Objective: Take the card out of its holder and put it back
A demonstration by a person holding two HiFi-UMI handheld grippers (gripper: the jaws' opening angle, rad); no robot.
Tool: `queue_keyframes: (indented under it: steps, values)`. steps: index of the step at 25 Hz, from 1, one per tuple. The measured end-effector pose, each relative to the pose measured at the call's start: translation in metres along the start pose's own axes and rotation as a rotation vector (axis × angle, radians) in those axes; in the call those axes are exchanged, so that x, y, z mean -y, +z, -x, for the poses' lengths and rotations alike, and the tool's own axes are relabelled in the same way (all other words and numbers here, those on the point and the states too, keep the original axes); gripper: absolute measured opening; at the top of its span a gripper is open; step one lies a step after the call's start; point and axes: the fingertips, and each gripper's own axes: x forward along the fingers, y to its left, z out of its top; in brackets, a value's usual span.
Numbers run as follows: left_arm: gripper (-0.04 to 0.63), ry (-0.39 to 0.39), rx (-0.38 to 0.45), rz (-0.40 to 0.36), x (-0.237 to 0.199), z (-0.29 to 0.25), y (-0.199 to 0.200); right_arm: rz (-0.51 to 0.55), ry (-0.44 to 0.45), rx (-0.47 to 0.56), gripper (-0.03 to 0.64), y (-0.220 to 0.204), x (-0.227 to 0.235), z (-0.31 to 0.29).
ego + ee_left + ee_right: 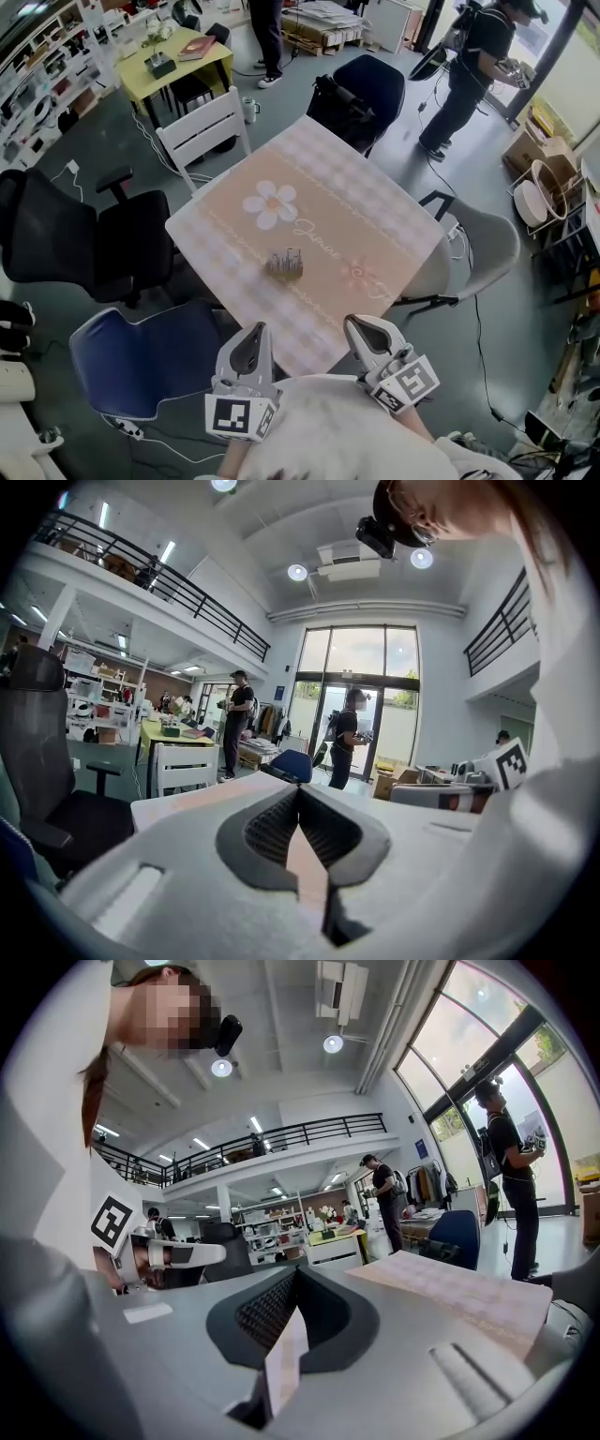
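Note:
On the square table with the pink checked flower cloth [309,202], a small grey card holder [284,264] stands near the front middle; I cannot make out a card in it. Both grippers hover at the table's near edge, close to the person's body and well short of the holder. In the head view my left gripper [255,328] is shut and my right gripper [359,322] is shut. The left gripper view shows the left gripper's [300,789] jaw tips meeting, with only the cloth showing through the slit below. The right gripper [296,1269] looks the same in its own view.
Chairs ring the table: a white one [202,131] at the far left, a black office chair [66,234] at the left, a blue one [141,361] at the near left, a grey one [483,248] at the right and a dark one [361,94] behind. A yellow table [173,61] and standing people are farther back.

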Motion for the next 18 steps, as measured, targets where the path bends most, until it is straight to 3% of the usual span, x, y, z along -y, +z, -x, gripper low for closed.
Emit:
queue_keyframes:
  steps: [15,17,18]
  values:
    - [0.000,0.078,-0.023,0.026,-0.023,0.001,-0.003,0.030,0.060,-0.004,-0.002,0.004,0.015,-0.028]
    - [0.000,0.095,-0.028,0.034,-0.029,-0.001,-0.004,0.039,0.070,-0.012,0.071,0.004,0.024,-0.041]
    - [0.000,0.103,-0.031,0.039,-0.032,-0.001,-0.005,0.043,0.077,-0.017,0.077,0.004,0.029,-0.048]
